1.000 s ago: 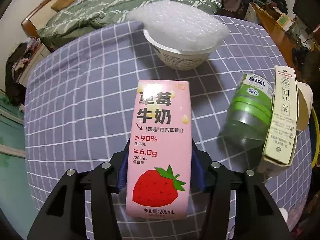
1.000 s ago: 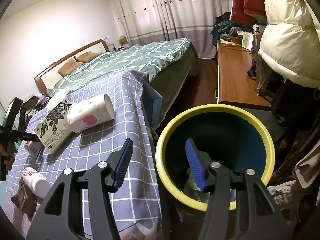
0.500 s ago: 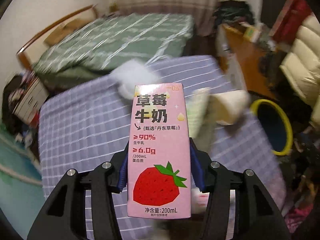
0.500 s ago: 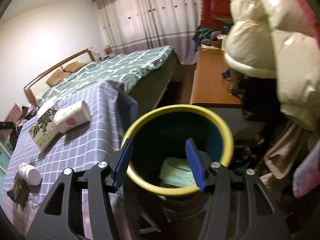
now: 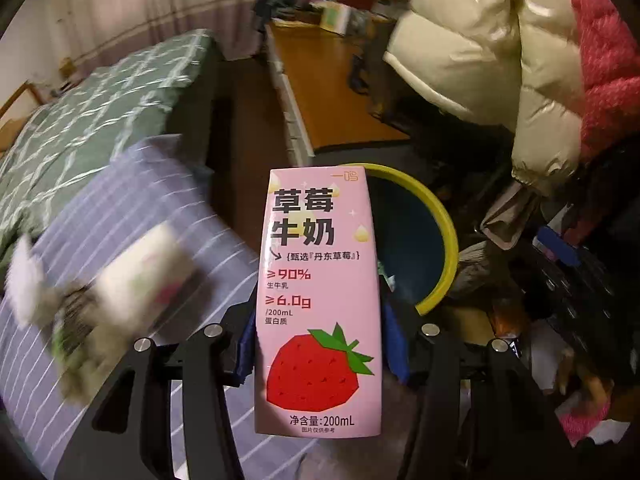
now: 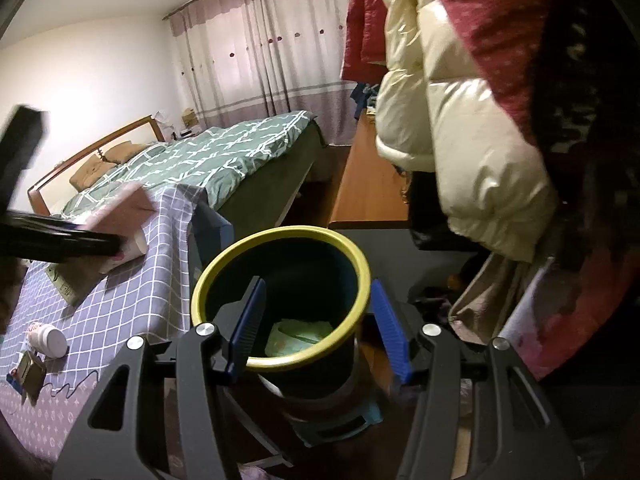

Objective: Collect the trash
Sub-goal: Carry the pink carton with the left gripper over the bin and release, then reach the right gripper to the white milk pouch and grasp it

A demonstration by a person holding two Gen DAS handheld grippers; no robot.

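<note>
My left gripper [image 5: 320, 336] is shut on a pink strawberry milk carton [image 5: 318, 300] and holds it upright in the air. Behind the carton stands the yellow-rimmed dark bin [image 5: 436, 240]. In the right wrist view my right gripper [image 6: 318, 328] is open and empty, its blue pads either side of the bin [image 6: 280, 248], just above its near rim. Green crumpled trash [image 6: 300, 334] lies in the bin. The left gripper with the carton [image 6: 120, 220] shows blurred at the left, over the table.
A purple checked table [image 5: 120, 240] carries a blurred paper cup and box [image 5: 120, 280]. A white bottle [image 6: 48, 338] lies near the table's front. A bed [image 6: 200, 160], a wooden desk [image 6: 368, 188] and hanging puffy coats [image 6: 460, 140] surround the bin.
My left gripper has swung right with the carton, from over the table toward the bin. My right gripper has moved closer over the bin, still open.
</note>
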